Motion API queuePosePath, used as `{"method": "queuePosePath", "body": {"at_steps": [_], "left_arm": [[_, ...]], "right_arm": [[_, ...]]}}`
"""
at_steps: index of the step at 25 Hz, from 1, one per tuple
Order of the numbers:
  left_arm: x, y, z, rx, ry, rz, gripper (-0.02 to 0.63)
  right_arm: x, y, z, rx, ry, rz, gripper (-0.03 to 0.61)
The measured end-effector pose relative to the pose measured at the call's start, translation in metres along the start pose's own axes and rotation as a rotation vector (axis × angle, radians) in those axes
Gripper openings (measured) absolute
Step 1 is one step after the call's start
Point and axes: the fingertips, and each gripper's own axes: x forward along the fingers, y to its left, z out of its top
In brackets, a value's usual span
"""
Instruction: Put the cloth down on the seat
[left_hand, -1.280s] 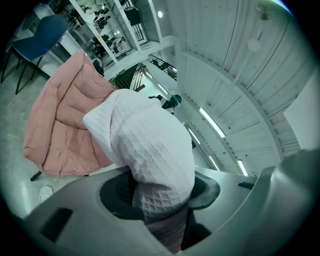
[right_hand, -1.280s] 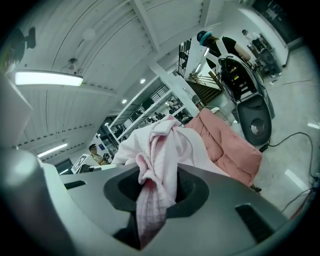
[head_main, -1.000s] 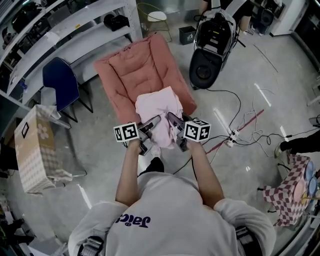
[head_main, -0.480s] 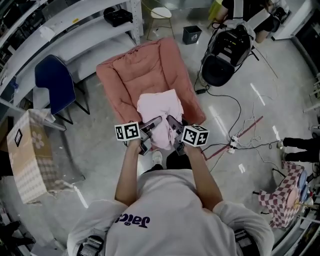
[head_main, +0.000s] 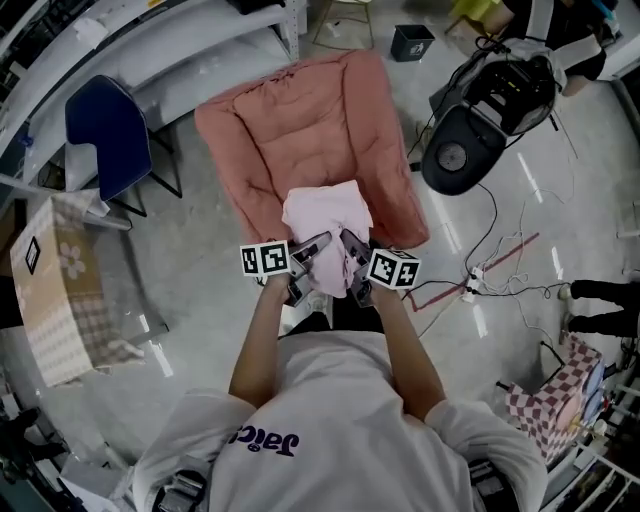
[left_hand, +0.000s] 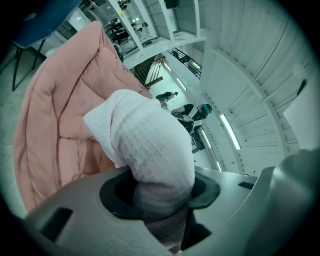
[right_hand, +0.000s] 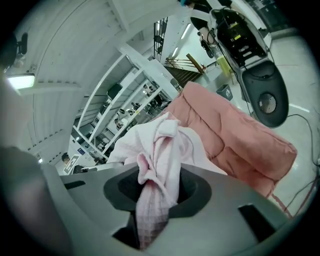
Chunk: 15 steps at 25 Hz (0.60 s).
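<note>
A pale pink waffle-weave cloth (head_main: 325, 222) hangs bunched over the front edge of a salmon-pink padded chair seat (head_main: 300, 130). My left gripper (head_main: 312, 252) is shut on the cloth's left end, and a thick fold of cloth (left_hand: 150, 150) runs between its jaws. My right gripper (head_main: 349, 252) is shut on the right end, where a twisted strand of cloth (right_hand: 155, 185) sits pinched in the jaws. Both grippers sit side by side at the seat's near edge, with the padded seat (right_hand: 235, 130) behind the cloth.
A dark blue chair (head_main: 105, 130) stands to the left of the seat, with a patterned box (head_main: 60, 290) nearer me. A black machine (head_main: 480, 120) and loose cables (head_main: 490, 270) lie on the floor to the right. White shelving (head_main: 150, 40) runs along the back left.
The seat and cloth sit slightly nearer the frame's middle than a second ago as the head view shifts. Both grippers keep their hold on the cloth, close together.
</note>
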Motion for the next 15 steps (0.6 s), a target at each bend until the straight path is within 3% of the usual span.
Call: {"method": "queuePosePath", "body": {"at_steps": [8,15], "left_arm": [[0.049,0.060,0.027,-0.072,0.026,0.048,0.199],[0.111,0.108,0.013,-0.144,0.079,0.117,0.199]], "right_arm": [[0.056,-0.059,0.013,0.068,0.089,-0.035,0.106],[0.079,-0.138,0.008,0.143,0.177,-0.094,0.110]]}}
